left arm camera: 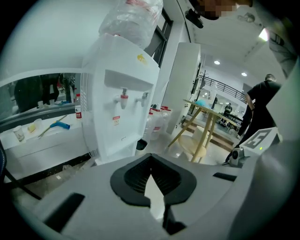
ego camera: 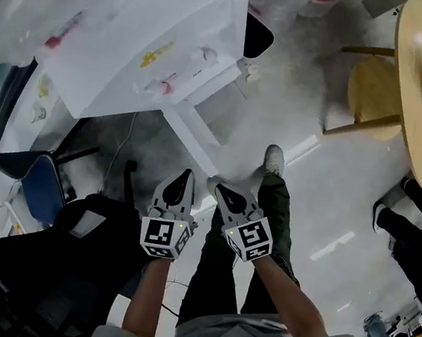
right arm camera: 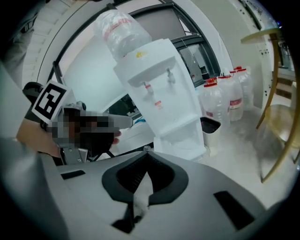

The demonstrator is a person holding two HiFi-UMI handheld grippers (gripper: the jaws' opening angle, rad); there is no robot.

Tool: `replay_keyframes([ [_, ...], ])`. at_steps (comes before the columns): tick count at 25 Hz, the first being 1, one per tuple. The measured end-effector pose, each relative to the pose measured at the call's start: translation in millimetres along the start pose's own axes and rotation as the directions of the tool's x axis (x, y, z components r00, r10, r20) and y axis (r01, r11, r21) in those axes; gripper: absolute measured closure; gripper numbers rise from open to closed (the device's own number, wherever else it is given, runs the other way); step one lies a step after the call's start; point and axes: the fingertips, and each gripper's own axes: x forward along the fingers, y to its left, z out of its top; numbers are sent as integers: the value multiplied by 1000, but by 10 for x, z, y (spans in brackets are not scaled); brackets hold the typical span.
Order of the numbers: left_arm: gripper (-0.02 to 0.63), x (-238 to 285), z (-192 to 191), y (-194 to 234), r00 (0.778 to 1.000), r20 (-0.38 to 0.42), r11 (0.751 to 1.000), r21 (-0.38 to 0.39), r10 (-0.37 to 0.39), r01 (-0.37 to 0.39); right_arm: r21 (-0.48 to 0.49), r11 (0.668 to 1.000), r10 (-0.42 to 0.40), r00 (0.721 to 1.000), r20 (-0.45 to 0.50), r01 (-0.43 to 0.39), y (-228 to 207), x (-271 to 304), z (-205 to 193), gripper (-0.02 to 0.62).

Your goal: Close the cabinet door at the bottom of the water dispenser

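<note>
Left gripper [ego camera: 187,174], right gripper [ego camera: 214,182], jaws together, facing dispenser [ego camera: 151,43]

Open floor [ego camera: 299,110] before the water dispenser [ego camera: 151,43], black chair [ego camera: 44,272] close left, stool [ego camera: 374,88] well right

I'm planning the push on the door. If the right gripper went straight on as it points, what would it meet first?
Most likely the open cabinet door at the foot of the water dispenser: the right gripper, jaws together, points toward its near edge, though depth is unclear.
</note>
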Motion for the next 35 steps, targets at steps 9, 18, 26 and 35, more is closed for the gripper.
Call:
replay_keyframes([
  [9,598,244,-703,209,996,-77,999,16,-43,44,-54,989,-142,978,-155,135,-139,645,-1044,586],
  [18,598,391,-1303,423,987,-152,998,14,-60,63,-82,989,-140,969,-205,126,-224,1024,-1451,588],
  [26,598,507,-1451,545,985,-168,999,-19,-51,48,-88,987,-154,955,-251,136,-251,1187,-1679,588],
  [35,598,566,-1459,489,982,-176,998,-33,-60,55,-70,977,-213,948,-237,202,-532,1098,-1602,588],
])
